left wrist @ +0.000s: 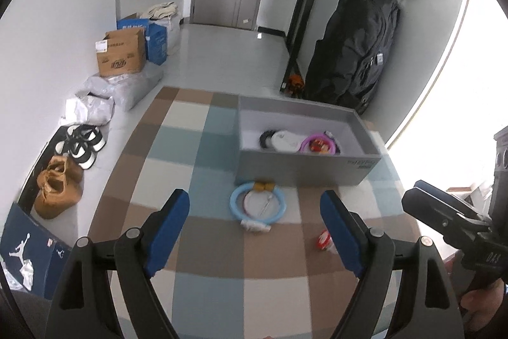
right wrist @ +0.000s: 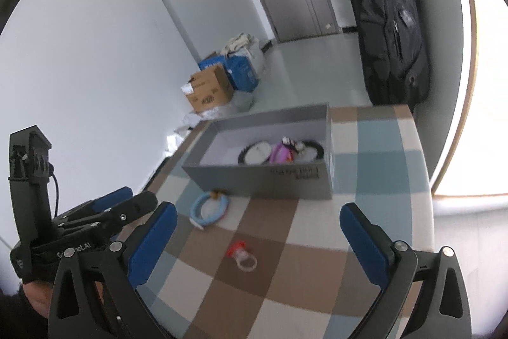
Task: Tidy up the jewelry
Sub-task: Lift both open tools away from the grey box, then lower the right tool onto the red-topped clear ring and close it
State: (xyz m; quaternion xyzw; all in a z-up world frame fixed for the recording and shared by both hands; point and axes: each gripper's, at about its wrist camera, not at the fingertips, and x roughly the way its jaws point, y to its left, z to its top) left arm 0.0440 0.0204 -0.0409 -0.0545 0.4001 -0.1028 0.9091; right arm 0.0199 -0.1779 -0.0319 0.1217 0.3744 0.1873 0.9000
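Observation:
A grey open box [left wrist: 304,170] [right wrist: 263,177] stands on the checked table and holds several pieces, among them a purple ring [left wrist: 317,145] [right wrist: 281,153] and a black-and-white round piece [left wrist: 279,139] [right wrist: 255,153]. A light-blue bangle [left wrist: 257,205] [right wrist: 208,208] lies on the table just in front of the box. A small red-topped ring [left wrist: 325,240] [right wrist: 242,256] lies nearer. My left gripper [left wrist: 257,227] [right wrist: 123,202] is open and empty, above the table before the bangle. My right gripper [right wrist: 257,247] [left wrist: 422,196] is open and empty, over the red ring.
The table edge [right wrist: 425,180] runs close to a bright window on the right. A black bag [left wrist: 355,53] hangs beyond the box. Cardboard boxes [left wrist: 122,53], plastic bags and shoes [left wrist: 81,145] lie on the floor at the left wall.

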